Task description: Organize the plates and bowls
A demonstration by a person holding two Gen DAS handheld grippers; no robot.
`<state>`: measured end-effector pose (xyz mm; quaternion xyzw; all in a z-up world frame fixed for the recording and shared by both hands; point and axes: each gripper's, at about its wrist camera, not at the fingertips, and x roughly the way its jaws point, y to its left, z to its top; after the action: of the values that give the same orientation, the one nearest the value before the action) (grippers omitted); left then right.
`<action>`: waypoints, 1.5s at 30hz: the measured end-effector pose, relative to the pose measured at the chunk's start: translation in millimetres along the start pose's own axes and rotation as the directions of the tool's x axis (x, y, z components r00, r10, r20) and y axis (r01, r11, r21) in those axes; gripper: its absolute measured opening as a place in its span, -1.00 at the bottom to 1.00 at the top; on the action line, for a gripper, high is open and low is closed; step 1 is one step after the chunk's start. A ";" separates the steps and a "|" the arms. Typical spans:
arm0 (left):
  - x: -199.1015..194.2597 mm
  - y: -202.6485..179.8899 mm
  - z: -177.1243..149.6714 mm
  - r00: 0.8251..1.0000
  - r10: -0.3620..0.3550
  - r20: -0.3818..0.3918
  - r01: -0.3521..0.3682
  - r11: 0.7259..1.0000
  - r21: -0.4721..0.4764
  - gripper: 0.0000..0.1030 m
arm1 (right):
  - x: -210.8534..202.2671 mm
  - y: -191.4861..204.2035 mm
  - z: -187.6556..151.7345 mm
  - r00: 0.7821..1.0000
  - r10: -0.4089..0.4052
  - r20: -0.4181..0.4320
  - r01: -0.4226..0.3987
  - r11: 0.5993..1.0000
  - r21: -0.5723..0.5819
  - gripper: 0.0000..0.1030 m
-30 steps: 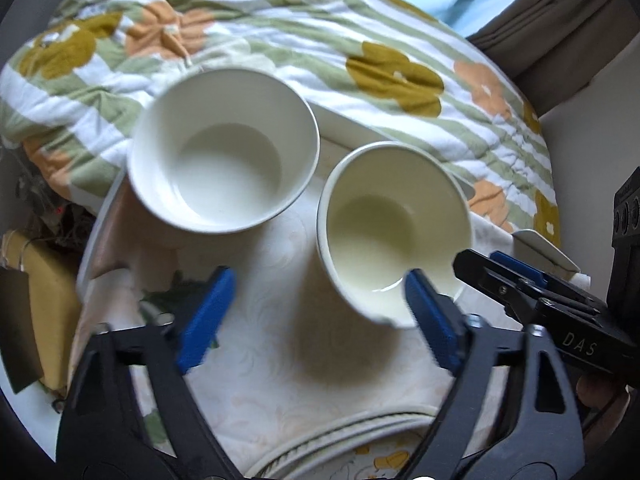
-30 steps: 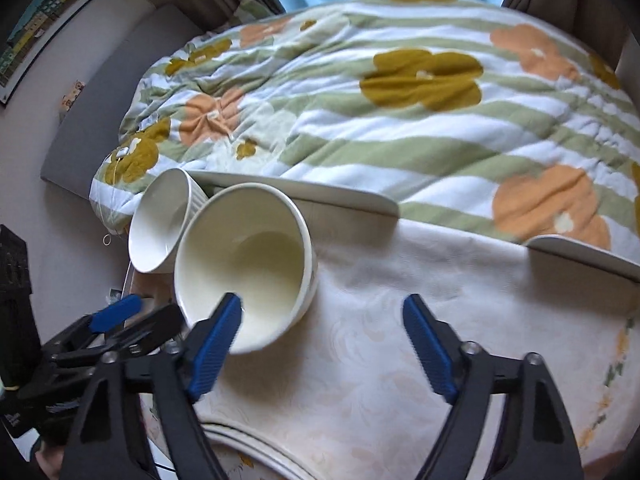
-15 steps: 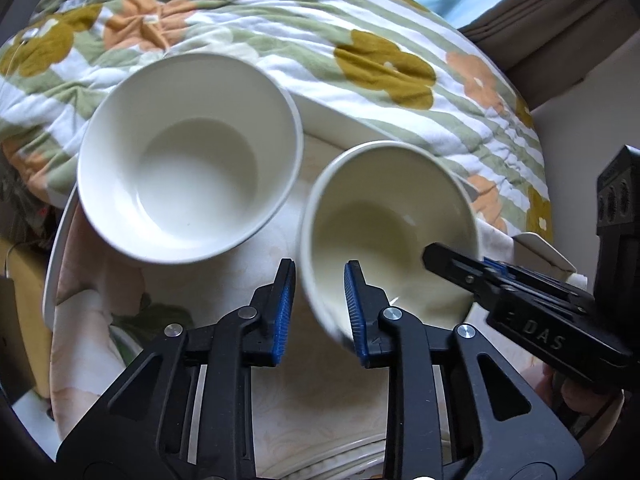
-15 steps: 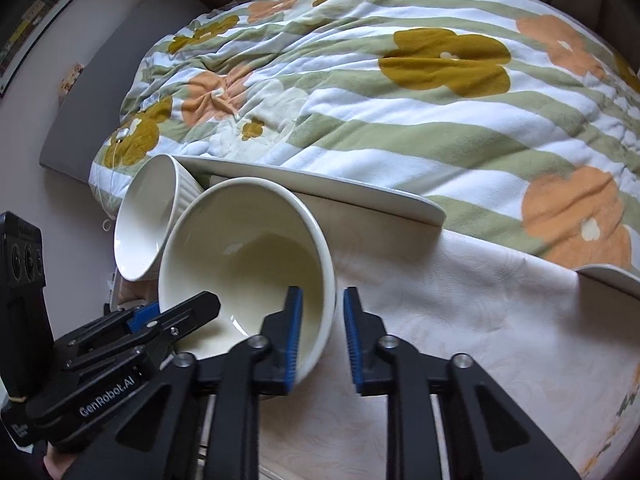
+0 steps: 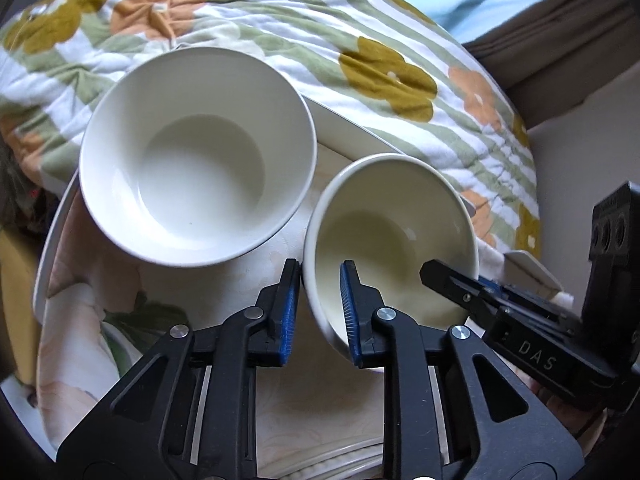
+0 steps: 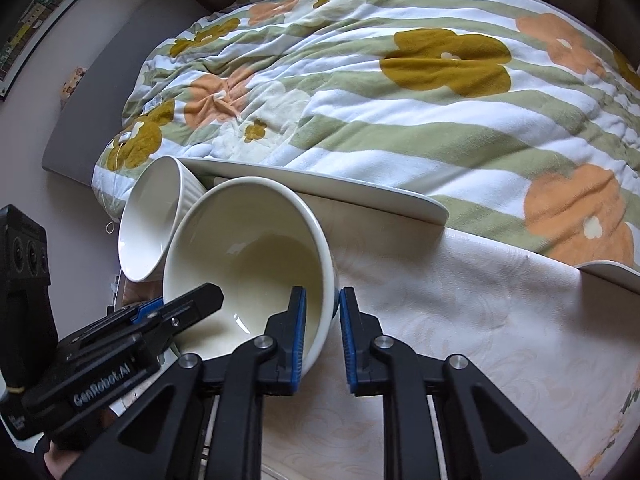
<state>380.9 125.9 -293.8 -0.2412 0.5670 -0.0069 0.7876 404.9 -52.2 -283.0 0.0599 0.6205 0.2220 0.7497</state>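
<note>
A cream bowl is held by both grippers and tilts off the table. My left gripper is shut on its left rim, one blue pad inside and one outside. My right gripper is shut on the opposite rim of the same bowl. A second white bowl with a ribbed outside stands just to the left; it also shows in the right wrist view. Each gripper shows in the other's view at the bowl's rim.
The bowls are over a small table with a pale patterned cloth. A flowered quilt lies beyond the table's far edge. A white table rim runs behind the bowls. Stacked plates show at the near edge.
Both grippers went from wide open to shut on the cream bowl's rim, one at each side. The bowl is now tilted and raised a little.
</note>
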 end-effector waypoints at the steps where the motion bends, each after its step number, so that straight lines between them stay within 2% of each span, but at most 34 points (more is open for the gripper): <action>1: -0.9 0.5 -0.3 1.000 -0.002 0.003 0.002 1.000 -0.001 -0.65 | 0.0 0.2 -0.7 1.000 0.000 0.001 0.000 1.000 0.000 -0.70; 10: -17.1 -15.5 -5.1 0.999 0.015 0.046 -0.019 0.997 0.071 -0.65 | -8.8 -0.6 -7.9 1.000 0.006 0.028 -0.007 1.000 0.013 -0.70; 15: -40.4 -37.8 -11.2 0.997 -0.003 0.082 -0.006 0.994 0.110 -0.65 | -37.1 -2.6 -16.3 0.997 0.009 0.079 -0.010 1.000 0.016 -0.70; 20: -66.9 -75.6 -26.6 0.993 -0.023 0.112 0.003 0.985 0.175 -0.64 | -78.0 -12.2 -33.7 0.992 0.016 0.126 -0.022 0.999 0.049 -0.70; 25: -86.8 -125.0 -59.0 0.990 -0.048 0.129 0.014 0.969 0.246 -0.64 | -131.3 -34.0 -66.5 0.984 0.004 0.180 -0.017 0.997 0.075 -0.70; 34: -87.6 -219.4 -149.5 0.993 -0.091 0.075 0.058 0.929 0.365 -0.64 | -206.6 -97.5 -144.2 0.970 -0.071 0.234 0.036 0.988 0.153 -0.70; 39: -76.2 -257.3 -199.6 0.995 -0.097 0.015 0.083 0.908 0.412 -0.64 | -228.0 -134.7 -189.7 0.968 -0.108 0.227 0.060 0.976 0.208 -0.70; 45: -51.4 -280.7 -237.3 0.995 -0.060 -0.075 0.088 0.881 0.464 -0.64 | -228.5 -169.5 -232.3 0.975 -0.130 0.182 0.077 0.959 0.271 -0.70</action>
<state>223.6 -195.8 -196.4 -0.0659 0.5616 -0.1803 0.8048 196.5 -339.9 -190.2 0.1476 0.5690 0.0912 0.8039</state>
